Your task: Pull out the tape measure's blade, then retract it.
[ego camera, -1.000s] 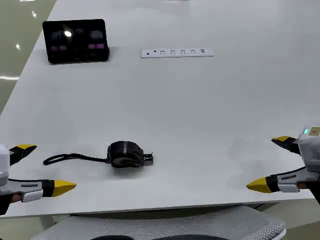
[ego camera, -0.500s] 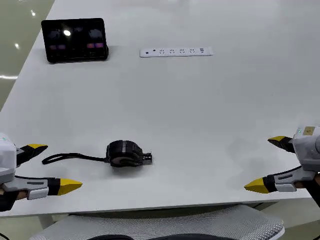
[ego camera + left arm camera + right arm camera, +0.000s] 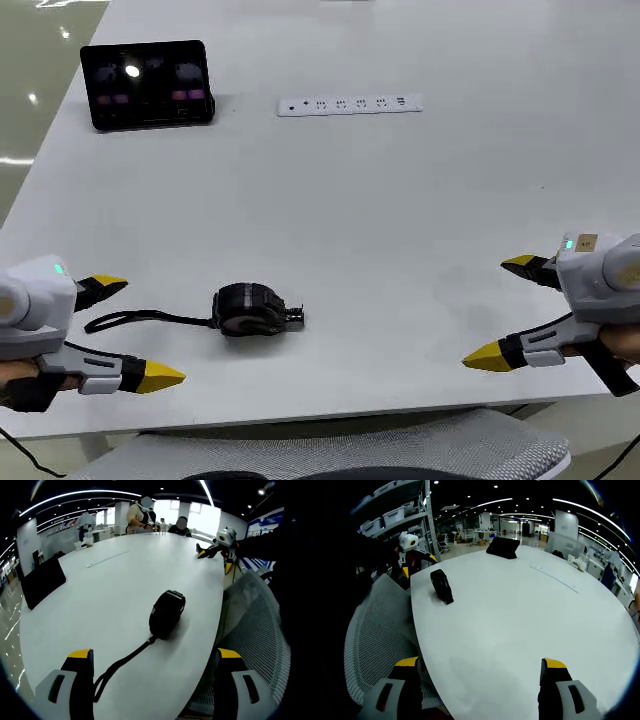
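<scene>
A black tape measure [image 3: 249, 309] lies on the white table [image 3: 400, 230] near the front edge, its blade tip pointing right and its black wrist strap [image 3: 140, 318] trailing left. The left gripper [image 3: 135, 330] hovers at the front left, open, its yellow-tipped jaws straddling the end of the strap. In the left gripper view the tape measure [image 3: 167, 613] lies ahead between the wide-spread jaws, strap [image 3: 120, 665] running toward the camera. The right gripper [image 3: 510, 310] is open at the front right, well away from the tape measure [image 3: 441, 586], nothing between its jaws.
A dark tablet [image 3: 147, 83] stands at the back left and a white power strip [image 3: 349, 104] lies at the back centre. A grey mesh chair back [image 3: 330, 450] sits just below the table's front edge. People stand at the far end of the table [image 3: 150, 517].
Both grippers have moved inward over the table: the left one rightward toward the strap, the right one leftward. The tape measure has not moved.
</scene>
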### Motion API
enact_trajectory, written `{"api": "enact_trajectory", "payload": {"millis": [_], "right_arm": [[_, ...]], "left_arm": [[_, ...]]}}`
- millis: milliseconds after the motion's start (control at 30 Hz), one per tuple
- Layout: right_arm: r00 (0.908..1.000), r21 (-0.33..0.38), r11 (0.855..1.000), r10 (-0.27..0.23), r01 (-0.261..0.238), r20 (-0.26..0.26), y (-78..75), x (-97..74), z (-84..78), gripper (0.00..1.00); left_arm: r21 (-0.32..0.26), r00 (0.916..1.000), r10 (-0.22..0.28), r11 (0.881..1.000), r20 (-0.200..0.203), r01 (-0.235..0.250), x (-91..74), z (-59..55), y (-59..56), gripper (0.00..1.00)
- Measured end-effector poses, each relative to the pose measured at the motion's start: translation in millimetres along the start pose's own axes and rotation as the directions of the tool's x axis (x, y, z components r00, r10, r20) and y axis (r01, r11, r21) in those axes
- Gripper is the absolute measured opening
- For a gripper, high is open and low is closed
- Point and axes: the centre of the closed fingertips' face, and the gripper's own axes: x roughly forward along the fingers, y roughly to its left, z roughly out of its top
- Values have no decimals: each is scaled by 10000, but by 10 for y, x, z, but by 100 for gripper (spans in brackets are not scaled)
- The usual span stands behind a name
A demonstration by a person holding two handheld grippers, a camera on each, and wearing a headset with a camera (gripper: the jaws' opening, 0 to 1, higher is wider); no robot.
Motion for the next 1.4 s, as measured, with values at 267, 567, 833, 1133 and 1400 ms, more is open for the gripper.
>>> {"api": "enact_trajectory", "payload": {"millis": [267,567,833,1133,1400], "right_arm": [[9996,-424,9987,267,-269,-38,49,103,94,99],[9989,-1109,9927,474,-472,-12,83,233,204,99],[9969,-1419,9868,783,-778,-18,106,403,299,99],[9953,-1587,9831,953,-911,188,131,572,433,99],[9907,-2061,9701,1349,-1279,202,229,716,557,99]], "left_arm": [[773,9989,-379,9962,-283,399,102,92,-23,99],[1497,9975,-427,9874,-561,507,223,189,12,99],[2070,9955,-493,9762,-810,652,336,264,14,99],[2827,9919,-725,9540,-1046,995,441,337,-54,96],[2730,9883,-1041,9530,-1116,1313,588,402,-164,90]]}}
